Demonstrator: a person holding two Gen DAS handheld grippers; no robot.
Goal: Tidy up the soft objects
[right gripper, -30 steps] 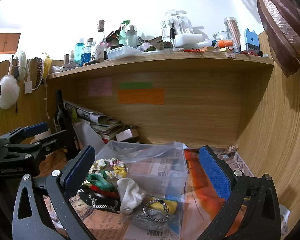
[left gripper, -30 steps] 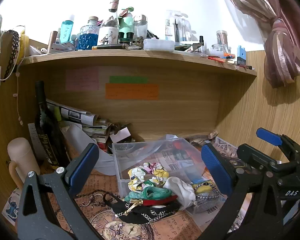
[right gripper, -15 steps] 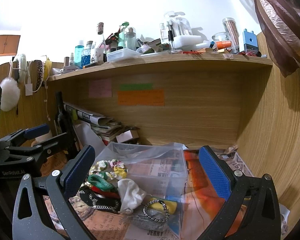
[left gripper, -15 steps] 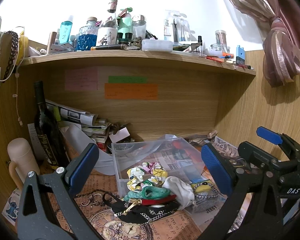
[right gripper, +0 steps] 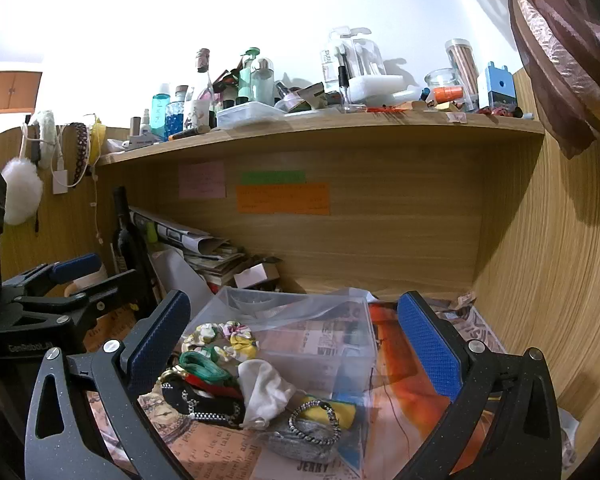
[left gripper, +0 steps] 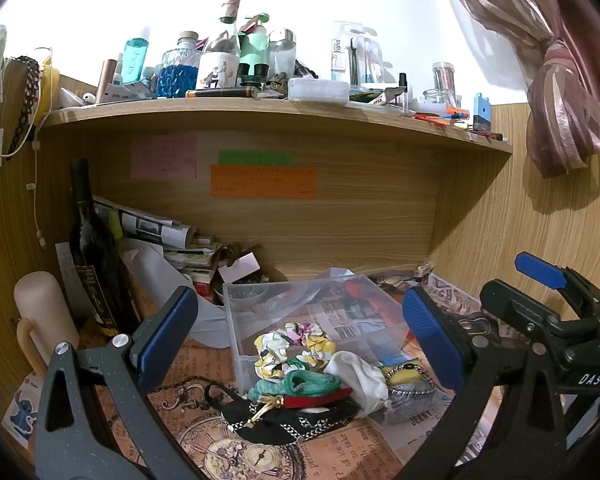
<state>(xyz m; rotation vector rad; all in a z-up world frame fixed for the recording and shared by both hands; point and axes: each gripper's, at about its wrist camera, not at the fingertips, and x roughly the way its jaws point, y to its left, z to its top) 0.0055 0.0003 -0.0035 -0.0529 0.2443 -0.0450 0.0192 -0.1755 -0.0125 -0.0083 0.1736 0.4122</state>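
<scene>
Now both my claws, left (left gripper: 298,338) and right (right gripper: 294,338), gape wide and empty above the scrunchies (left gripper: 296,350) by the clear box (right gripper: 296,320).

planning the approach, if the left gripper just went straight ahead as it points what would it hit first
Most likely the floral scrunchie at the open front of the clear plastic bin, which lies between the open left gripper fingers' line; depth is hard to judge.

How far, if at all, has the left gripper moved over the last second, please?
No, barely at all: the left gripper frames the clear box and orange note almost exactly as before.
</scene>
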